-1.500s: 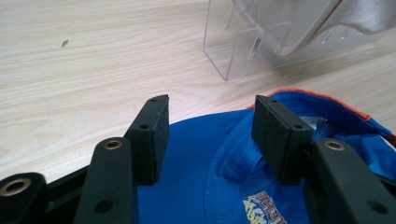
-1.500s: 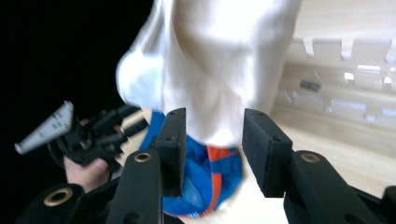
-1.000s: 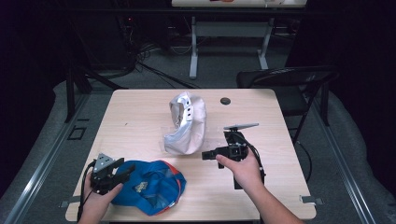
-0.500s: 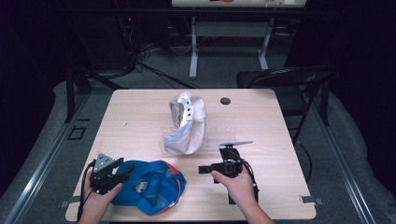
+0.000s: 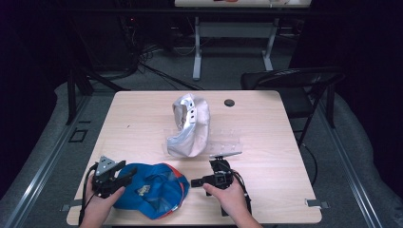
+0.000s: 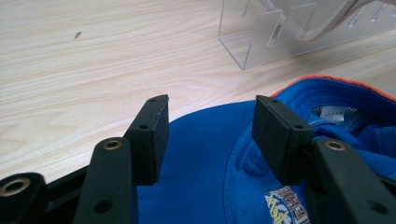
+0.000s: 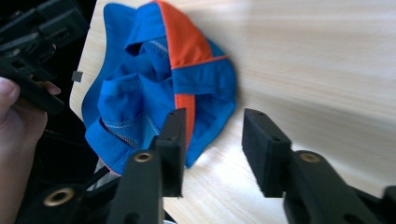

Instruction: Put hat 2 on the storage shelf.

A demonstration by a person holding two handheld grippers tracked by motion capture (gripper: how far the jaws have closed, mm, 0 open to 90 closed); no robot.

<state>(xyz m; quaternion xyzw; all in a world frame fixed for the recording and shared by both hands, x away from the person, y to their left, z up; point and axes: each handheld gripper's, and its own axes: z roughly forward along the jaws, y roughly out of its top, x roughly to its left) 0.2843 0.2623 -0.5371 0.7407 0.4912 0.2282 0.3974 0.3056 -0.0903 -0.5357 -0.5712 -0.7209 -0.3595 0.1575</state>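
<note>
Two caps sit on the table point(image 5: 285, 123): a blue cap point(image 5: 152, 190) at its seven o'clock corner and a white cap point(image 5: 190, 126) on a clear stand point(image 5: 228, 142) at the centre. The left gripper point(image 5: 119, 176) rests at the blue cap's nine o'clock edge, jaws apart over the brim, not pressing. The right gripper point(image 5: 197, 181), at the cap's three o'clock, has just been narrowing its jaws, which straddle the cap's edge without pinching it.
</note>
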